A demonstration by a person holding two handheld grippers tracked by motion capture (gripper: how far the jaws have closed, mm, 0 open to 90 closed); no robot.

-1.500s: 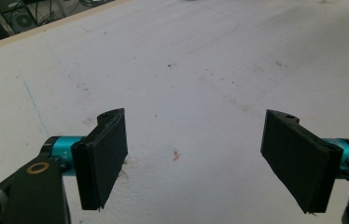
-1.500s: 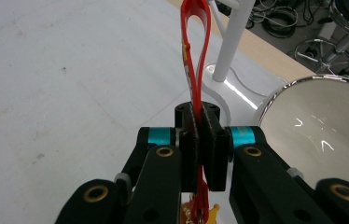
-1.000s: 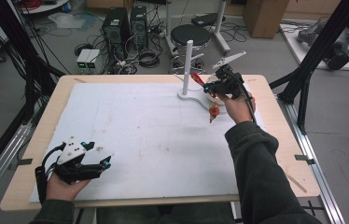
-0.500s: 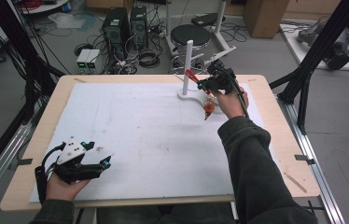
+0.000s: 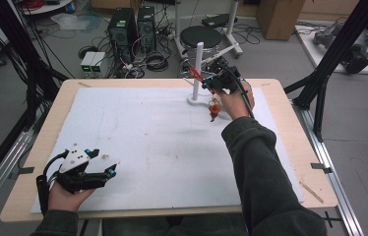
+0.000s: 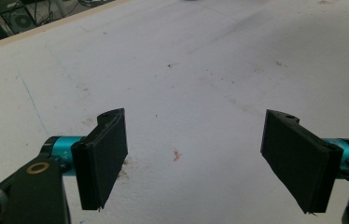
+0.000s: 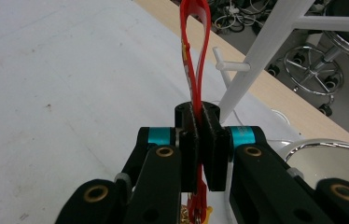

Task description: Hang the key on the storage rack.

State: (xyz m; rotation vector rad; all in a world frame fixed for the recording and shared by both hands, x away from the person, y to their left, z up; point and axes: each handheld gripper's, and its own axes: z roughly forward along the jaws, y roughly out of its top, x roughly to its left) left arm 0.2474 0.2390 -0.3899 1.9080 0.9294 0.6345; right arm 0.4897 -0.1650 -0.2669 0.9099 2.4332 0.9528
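Red strap loop (image 7: 195,46) upright, right tongs (image 7: 200,140) clamped on it | left tongs (image 6: 205,158) apart

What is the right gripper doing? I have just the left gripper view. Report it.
Observer: The right gripper is shut on a red loop, which sticks out past the jaws.
Operator: Tell me what stands near it.
Observer: A white peg stand rises just beyond the loop, near the table's far edge.
Operator: Say what hangs below.
Observer: A small orange charm dangles beneath the gripper.
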